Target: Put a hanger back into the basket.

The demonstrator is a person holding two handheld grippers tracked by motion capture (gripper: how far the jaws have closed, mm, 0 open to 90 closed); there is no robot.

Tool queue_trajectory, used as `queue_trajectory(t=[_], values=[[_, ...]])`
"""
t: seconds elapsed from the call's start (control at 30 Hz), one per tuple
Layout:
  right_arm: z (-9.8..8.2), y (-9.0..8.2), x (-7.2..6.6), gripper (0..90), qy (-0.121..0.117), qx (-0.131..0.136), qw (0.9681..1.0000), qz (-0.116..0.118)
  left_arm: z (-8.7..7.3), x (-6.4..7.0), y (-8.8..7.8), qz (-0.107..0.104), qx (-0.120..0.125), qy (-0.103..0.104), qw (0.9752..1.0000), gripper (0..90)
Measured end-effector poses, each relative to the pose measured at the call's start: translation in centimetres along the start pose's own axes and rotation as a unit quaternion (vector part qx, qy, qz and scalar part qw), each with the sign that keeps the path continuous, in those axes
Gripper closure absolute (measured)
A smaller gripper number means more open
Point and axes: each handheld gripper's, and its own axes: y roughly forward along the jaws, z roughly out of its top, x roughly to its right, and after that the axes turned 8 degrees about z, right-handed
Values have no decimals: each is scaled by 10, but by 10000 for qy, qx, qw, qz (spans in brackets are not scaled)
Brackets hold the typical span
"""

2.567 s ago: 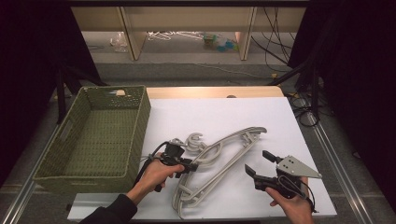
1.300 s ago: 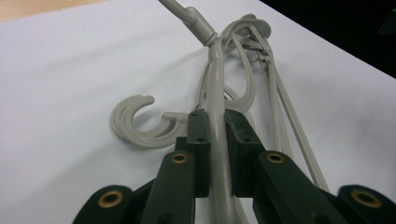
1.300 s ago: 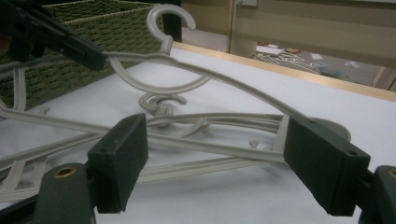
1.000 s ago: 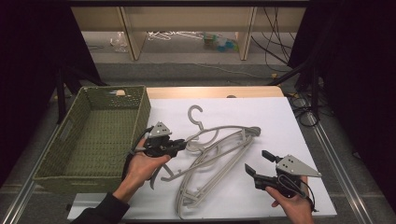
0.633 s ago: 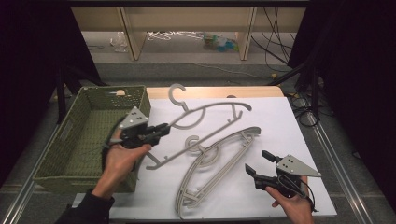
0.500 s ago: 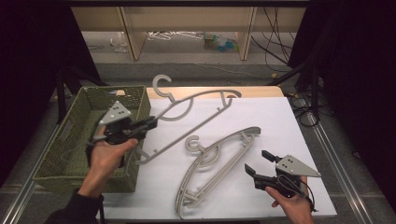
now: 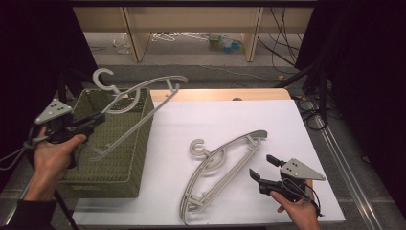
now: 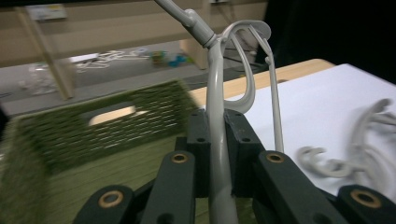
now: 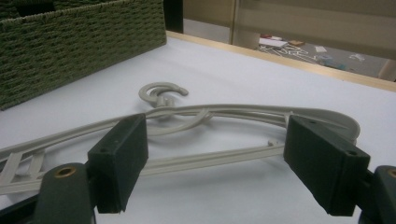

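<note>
I am clamping my left gripper [image 8: 219, 154], jaws closed tight on the arm of a pale grey plastic hanger [image 7: 139, 98], and holding it in the air over the green woven basket [image 7: 119, 158] at nine o'clock on the tabletop [image 7: 230, 115]. Its hook is pointing toward eleven o'clock. This looks like the carrying step; next I would need to lower it inside the basket and let go. My right gripper [image 9: 219, 163] is waiting at five o'clock, jaws wide apart and holding nothing, facing the remaining hangers [image 7: 220, 165] lying flat mid-tabletop.
</note>
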Motion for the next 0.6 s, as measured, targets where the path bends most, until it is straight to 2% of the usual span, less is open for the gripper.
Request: queue_trajectory(t=[0.1, 0.13, 0.17, 0.3, 0.43, 0.5, 0.6], values=[[-1, 1, 0, 230, 16, -50, 10000, 23, -8, -19, -7, 200, -71, -32, 9998, 810], [-1, 2, 0, 230, 48, -16, 10000, 78, -8, -19, -7, 200, -71, -32, 9998, 811], [0, 2, 0, 230, -21, -73, 10000, 27, -13, -29, -12, 347, -141, 4, 9993, 811], [-1, 3, 0, 230, -21, -130, 9999, 42, -22, -45, -15, 523, -263, -11, 9983, 810], [-1, 3, 0, 230, -49, -144, 9999, 46, -29, -57, -14, 701, -421, 43, 9966, 810], [-1, 4, -1, 230, 29, -119, 9999, 69, -31, -61, -15, 716, -430, -5, 9965, 811], [-1, 4, -1, 230, 6, -158, 9998, 72, -31, -65, -16, 765, -497, 46, 9958, 810]])
